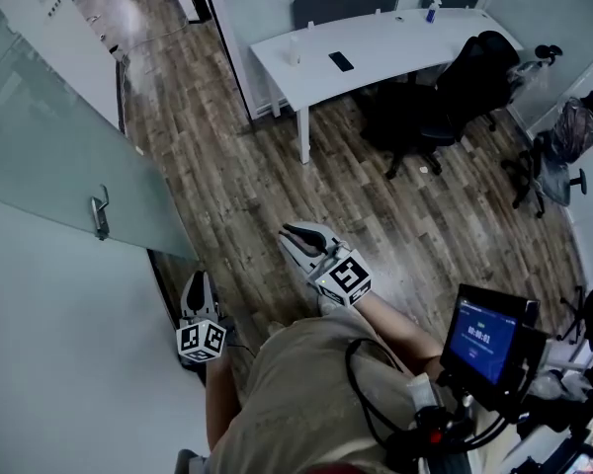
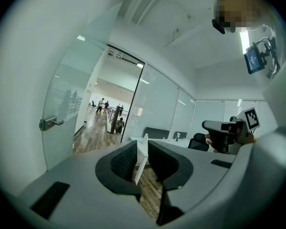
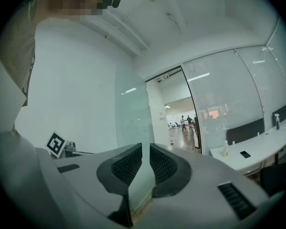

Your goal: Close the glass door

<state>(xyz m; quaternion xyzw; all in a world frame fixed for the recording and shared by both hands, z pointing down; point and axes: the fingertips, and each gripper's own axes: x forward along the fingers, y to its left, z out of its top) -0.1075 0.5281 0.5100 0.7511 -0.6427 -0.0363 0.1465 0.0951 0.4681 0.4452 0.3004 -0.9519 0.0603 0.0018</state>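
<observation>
The frosted glass door (image 1: 49,156) stands swung open into the room at the left, with its metal handle (image 1: 100,212) facing me. My left gripper (image 1: 200,282) hangs low beside the door's near edge, below and to the right of the handle, touching nothing. In the left gripper view the door (image 2: 66,109) and handle (image 2: 48,123) lie off to the left, and the left gripper (image 2: 142,149) has a narrow gap between its jaws with nothing in it. My right gripper (image 1: 295,233) is held over the floor, and in its own view the right gripper (image 3: 145,152) looks shut and empty, with the door (image 3: 131,113) ahead.
A white desk (image 1: 376,42) with a phone (image 1: 341,61) and a spray bottle (image 1: 432,8) stands at the back. Black office chairs (image 1: 445,97) sit behind it and at the right (image 1: 553,156). A small screen (image 1: 484,339) hangs at the person's front. The doorway (image 1: 158,28) leads to a hall.
</observation>
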